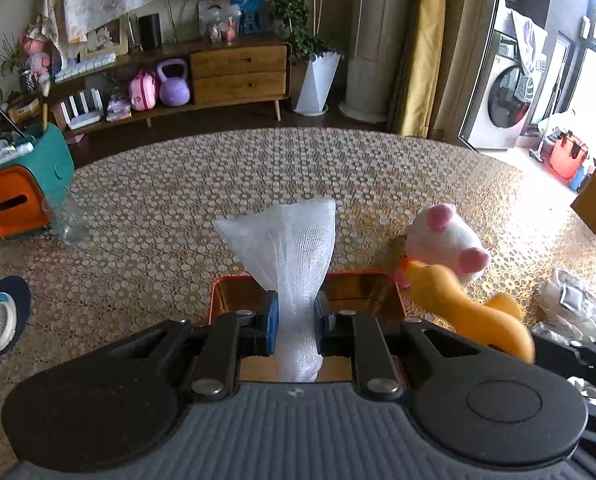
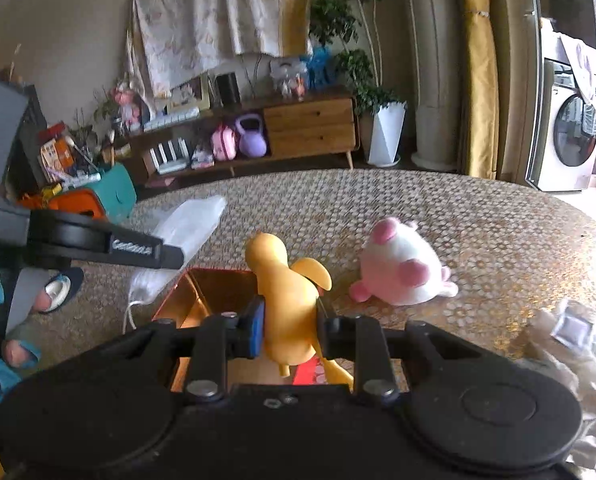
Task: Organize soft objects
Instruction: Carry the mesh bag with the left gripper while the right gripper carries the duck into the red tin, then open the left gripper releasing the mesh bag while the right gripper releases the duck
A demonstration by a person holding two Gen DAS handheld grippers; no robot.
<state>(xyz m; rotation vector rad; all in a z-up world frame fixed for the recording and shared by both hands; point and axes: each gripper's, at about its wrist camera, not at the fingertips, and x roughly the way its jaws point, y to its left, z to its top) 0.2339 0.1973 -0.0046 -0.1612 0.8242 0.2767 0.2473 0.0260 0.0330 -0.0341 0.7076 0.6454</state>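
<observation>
My left tool (image 1: 296,320) pinches a white mesh pouch (image 1: 294,248), its blue pads pressed into the gathered neck so the loose top fans out above. My right tool (image 2: 290,320) is clamped on the belly of a yellow rubber duck (image 2: 286,292), smooth and squashy, head pointing away from me. Both hang over an open tin box (image 1: 362,292) with a red rim and a shiny gold inside, which sits on the desk (image 1: 178,200) under a pebbled, honeycomb-patterned cover.

I judge the step in hand is dropping these two into the tin. To do it well I should bring each one fully inside the rim before letting go, lower them close to the bottom, and release one at a time so the tools do not knock together. The pouch is limp and may drape over the edge; the duck could bounce off the hard metal.

A white plush with pink ears (image 2: 402,272) lies on the desk, right of the tin, waiting.
</observation>
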